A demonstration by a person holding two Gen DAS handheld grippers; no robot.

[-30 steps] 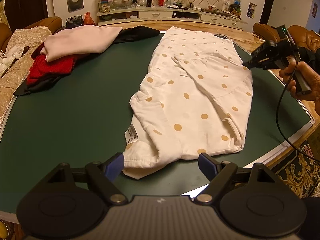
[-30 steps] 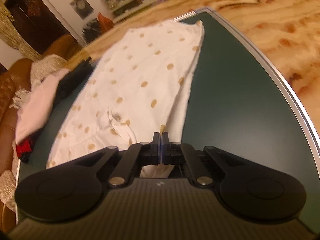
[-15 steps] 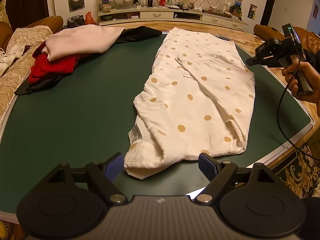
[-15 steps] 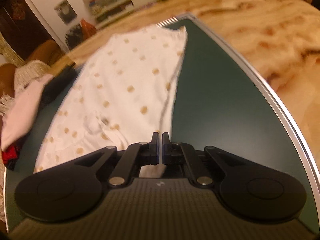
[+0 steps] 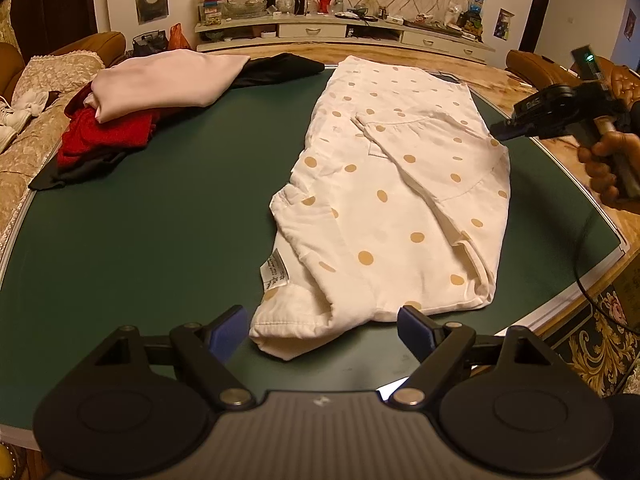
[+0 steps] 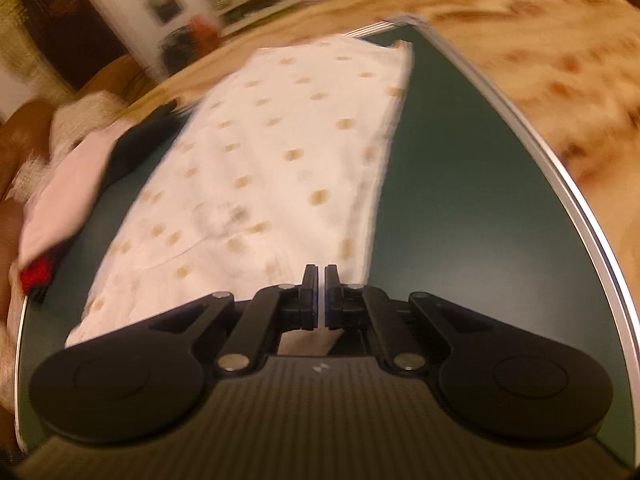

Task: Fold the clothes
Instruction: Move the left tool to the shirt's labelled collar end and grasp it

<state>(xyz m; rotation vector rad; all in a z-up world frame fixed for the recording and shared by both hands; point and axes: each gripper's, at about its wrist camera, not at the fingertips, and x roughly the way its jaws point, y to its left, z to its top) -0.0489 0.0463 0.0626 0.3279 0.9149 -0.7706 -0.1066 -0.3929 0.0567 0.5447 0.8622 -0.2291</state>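
Note:
A white garment with tan polka dots (image 5: 400, 184) lies folded lengthwise on the green table mat (image 5: 160, 220). Its near end, with a care label, sits just ahead of my left gripper (image 5: 320, 320). That gripper is open, and its blue-padded fingers straddle the garment's near end without touching it. My right gripper (image 6: 320, 276) is shut and hovers over the garment's (image 6: 280, 140) right edge with no cloth seen between the fingers. In the left wrist view the right gripper (image 5: 498, 130), held by a hand, has its tip just off the garment's right side.
A pile of pink (image 5: 168, 80), red (image 5: 108, 136) and black (image 5: 280, 72) clothes lies at the mat's far left. The mat's metal rim (image 6: 580, 208) runs close on the right, with marbled tabletop beyond. A sofa and a shelf unit stand farther back.
The right gripper, shut at the garment's right edge a second ago, has drawn back off it and stays shut. The left gripper has barely moved and stays open.

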